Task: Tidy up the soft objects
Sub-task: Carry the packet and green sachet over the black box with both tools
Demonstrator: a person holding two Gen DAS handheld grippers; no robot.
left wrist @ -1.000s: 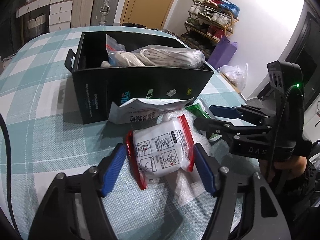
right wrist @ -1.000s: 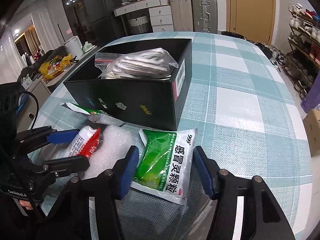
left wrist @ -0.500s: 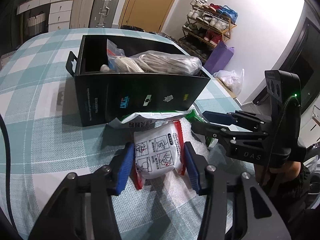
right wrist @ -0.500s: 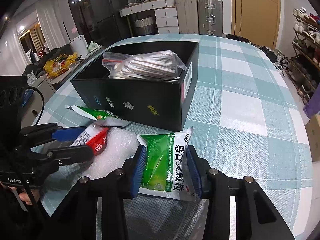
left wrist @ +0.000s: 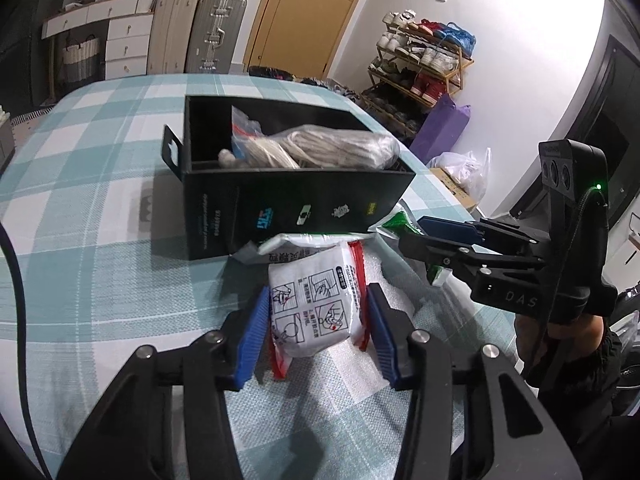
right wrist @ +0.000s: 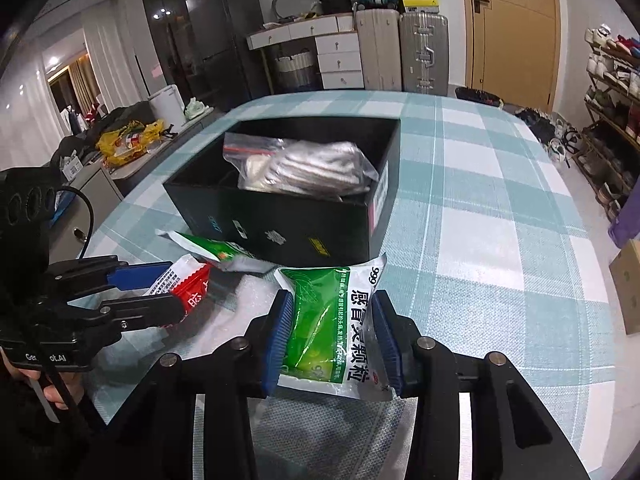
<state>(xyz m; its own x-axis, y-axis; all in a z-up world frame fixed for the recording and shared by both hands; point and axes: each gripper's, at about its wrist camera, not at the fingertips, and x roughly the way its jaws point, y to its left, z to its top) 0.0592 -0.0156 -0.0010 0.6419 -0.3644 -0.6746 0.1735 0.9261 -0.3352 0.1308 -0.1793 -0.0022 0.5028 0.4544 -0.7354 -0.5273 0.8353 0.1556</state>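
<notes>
Your left gripper (left wrist: 316,332) clenches puffy white red-edged plastic packet (left wrist: 316,304); your right gripper (right wrist: 332,336) clenches flat glossy green-white sachet (right wrist: 332,320) over bubble wrap (right wrist: 240,308).

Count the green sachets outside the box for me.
2. One green sachet is clamped in the right gripper; the second green sachet lies against the black box front, partly under the red-and-white pack. Others may be hidden.
</notes>
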